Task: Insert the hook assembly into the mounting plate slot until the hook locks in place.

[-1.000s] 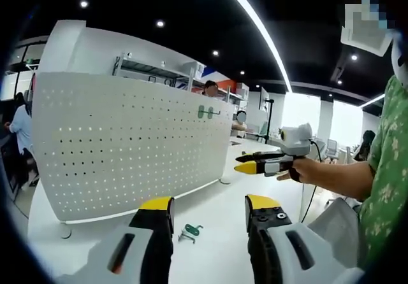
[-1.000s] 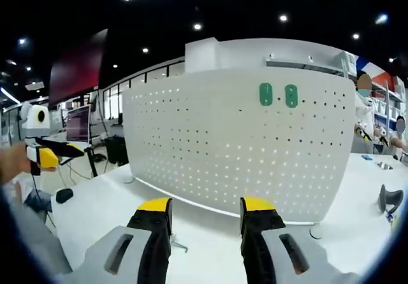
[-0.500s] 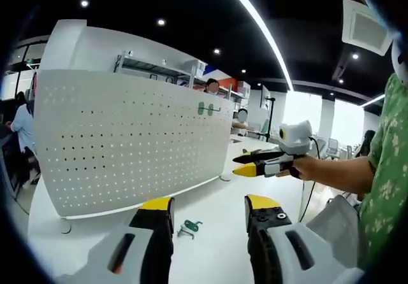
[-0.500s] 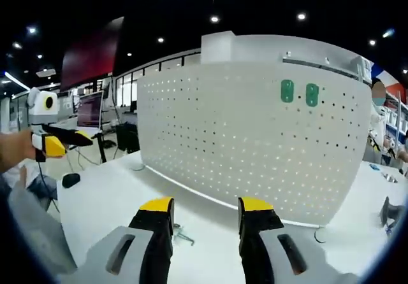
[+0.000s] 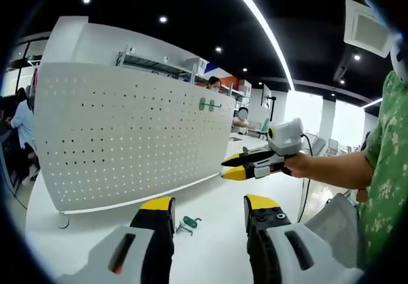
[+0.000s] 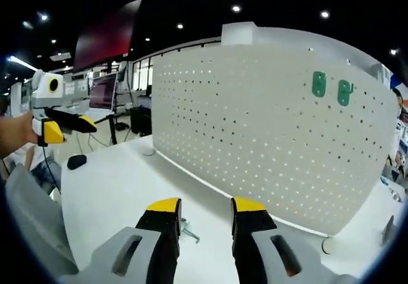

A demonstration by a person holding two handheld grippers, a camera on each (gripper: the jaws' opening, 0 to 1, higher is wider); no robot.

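The pickup has not begun. The green hook assembly (image 5: 189, 223), a small plastic tab on bent wire, lies on the smooth white table (image 5: 217, 201) at 12 o'clock of the left gripper (image 5: 209, 209), whose yellow-tipped jaws stand apart and empty. The right gripper (image 6: 203, 207), also parted, faces the white perforated pegboard (image 6: 268, 125), where two green hooks (image 6: 331, 88) hang at 2 o'clock. Next comes lowering onto the loose hook and clamping it.

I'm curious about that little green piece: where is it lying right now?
In the left gripper view the green hook lies on the white table, in front of the pegboard, just beyond the left tool and nearer its left-hand jaw.
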